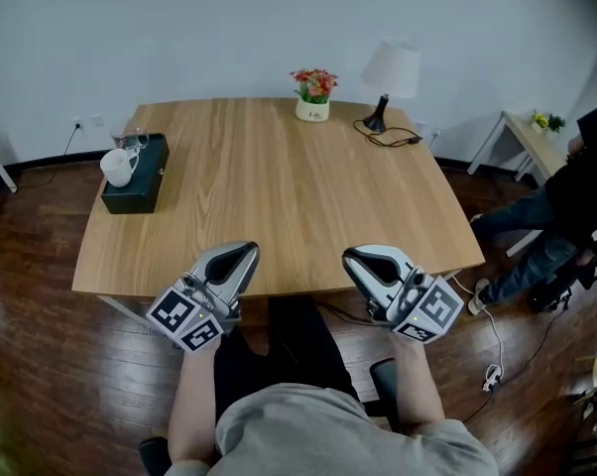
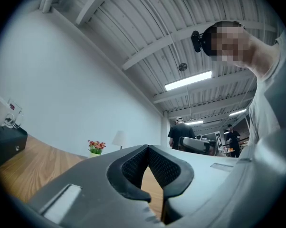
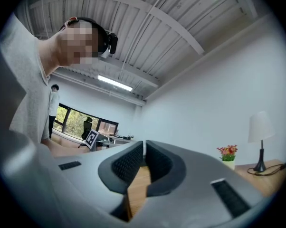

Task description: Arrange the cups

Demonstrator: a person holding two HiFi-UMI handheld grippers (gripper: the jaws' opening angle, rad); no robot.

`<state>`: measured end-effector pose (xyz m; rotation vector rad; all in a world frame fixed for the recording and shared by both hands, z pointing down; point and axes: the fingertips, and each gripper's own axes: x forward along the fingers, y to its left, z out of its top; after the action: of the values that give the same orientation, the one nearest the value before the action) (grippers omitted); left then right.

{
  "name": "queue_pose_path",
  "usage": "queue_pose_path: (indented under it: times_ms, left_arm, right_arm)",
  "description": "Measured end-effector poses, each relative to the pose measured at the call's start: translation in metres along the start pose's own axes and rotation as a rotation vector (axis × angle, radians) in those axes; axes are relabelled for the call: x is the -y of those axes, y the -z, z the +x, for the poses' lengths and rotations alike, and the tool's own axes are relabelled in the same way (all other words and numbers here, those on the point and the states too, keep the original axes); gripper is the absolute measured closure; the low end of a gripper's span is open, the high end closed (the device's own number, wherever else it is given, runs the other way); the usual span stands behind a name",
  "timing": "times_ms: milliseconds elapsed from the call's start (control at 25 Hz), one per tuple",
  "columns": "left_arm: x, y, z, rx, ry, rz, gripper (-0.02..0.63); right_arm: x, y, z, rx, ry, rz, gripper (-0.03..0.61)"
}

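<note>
A white mug [image 1: 118,167] rests on a dark green box [image 1: 140,181] at the table's far left, with a clear glass cup [image 1: 131,138] just behind it. In the left gripper view the white mug [image 2: 1,111] shows at the left edge on that box [image 2: 9,142]. My left gripper [image 1: 245,251] hovers at the near table edge, jaws shut and empty [image 2: 147,149]. My right gripper [image 1: 351,257] is level with it to the right, also shut with nothing held [image 3: 144,144]. Both are far from the cups.
A wooden table [image 1: 279,196] carries a flower pot [image 1: 314,95] and a white lamp [image 1: 389,79] with its cable at the far edge. A person in dark clothes [image 1: 566,206] sits to the right, beside a small side table [image 1: 533,137]. More people stand in the background [image 2: 177,132].
</note>
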<state>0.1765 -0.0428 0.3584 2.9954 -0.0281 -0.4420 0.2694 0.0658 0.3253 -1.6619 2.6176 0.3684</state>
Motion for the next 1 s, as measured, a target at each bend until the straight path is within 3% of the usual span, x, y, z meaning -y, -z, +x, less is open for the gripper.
queue_pose_path:
  times_ms: [1000]
  left_arm:
    - [-0.002,0.026,0.036,-0.061,0.018,-0.016,0.604]
  right_arm:
    - [0.037,0.022,-0.018,-0.054,0.043,0.024,0.560]
